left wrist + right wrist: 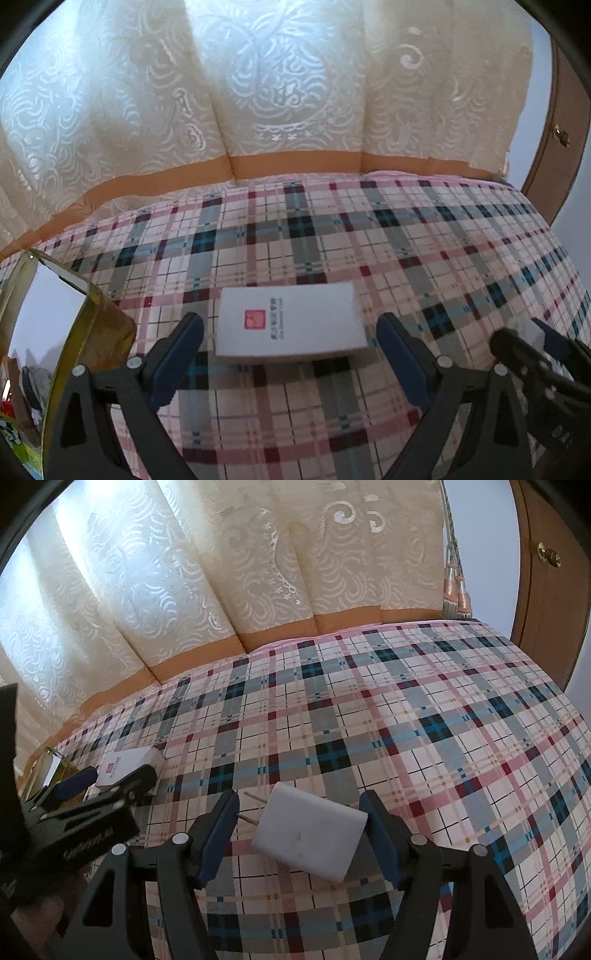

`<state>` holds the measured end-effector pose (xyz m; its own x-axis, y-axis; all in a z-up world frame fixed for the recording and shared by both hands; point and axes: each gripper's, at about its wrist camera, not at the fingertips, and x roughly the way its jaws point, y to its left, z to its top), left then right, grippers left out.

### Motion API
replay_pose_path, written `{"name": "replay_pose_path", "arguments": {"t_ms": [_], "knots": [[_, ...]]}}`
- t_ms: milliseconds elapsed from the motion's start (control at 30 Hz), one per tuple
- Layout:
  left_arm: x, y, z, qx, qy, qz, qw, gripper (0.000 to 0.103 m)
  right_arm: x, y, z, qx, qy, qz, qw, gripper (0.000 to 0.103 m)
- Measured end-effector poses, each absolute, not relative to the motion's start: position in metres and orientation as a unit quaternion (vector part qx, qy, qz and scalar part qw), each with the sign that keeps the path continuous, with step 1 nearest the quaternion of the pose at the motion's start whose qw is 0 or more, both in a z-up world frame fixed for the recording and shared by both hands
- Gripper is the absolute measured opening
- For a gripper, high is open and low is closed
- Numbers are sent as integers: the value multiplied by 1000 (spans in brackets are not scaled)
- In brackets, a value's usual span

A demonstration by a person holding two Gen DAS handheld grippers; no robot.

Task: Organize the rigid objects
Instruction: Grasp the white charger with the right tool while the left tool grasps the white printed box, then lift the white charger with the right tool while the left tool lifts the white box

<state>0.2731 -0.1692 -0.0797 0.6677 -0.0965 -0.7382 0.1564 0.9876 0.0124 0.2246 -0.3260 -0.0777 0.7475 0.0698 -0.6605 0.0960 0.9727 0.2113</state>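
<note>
A flat white box with a red square logo (290,323) lies on the plaid bedspread (332,229), between the open fingers of my left gripper (291,328), apart from both pads. It also shows in the right wrist view (129,766). A white plug-in charger (308,832) with two metal prongs lies tilted between the open fingers of my right gripper (301,808); its right corner is close to or touching the right finger (380,834). The right gripper shows in the left wrist view at the lower right (532,339), the left gripper in the right wrist view (107,779).
A gold-framed mirror or tin (55,317) stands at the left edge of the bed, also seen in the right wrist view (48,771). Patterned cream curtains (258,92) hang behind the bed. A wooden door (546,572) is at the far right.
</note>
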Motion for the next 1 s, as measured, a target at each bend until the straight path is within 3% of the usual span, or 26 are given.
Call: {"name": "replay_pose_path", "arguments": {"t_ms": [133, 1000], "knots": [[278, -172, -86, 38, 417, -78, 905, 81, 224, -325, -76, 115, 350, -4, 930, 70], [202, -129, -70, 35, 359, -65, 930, 79, 215, -280, -77, 64, 347, 40, 935, 70]]}}
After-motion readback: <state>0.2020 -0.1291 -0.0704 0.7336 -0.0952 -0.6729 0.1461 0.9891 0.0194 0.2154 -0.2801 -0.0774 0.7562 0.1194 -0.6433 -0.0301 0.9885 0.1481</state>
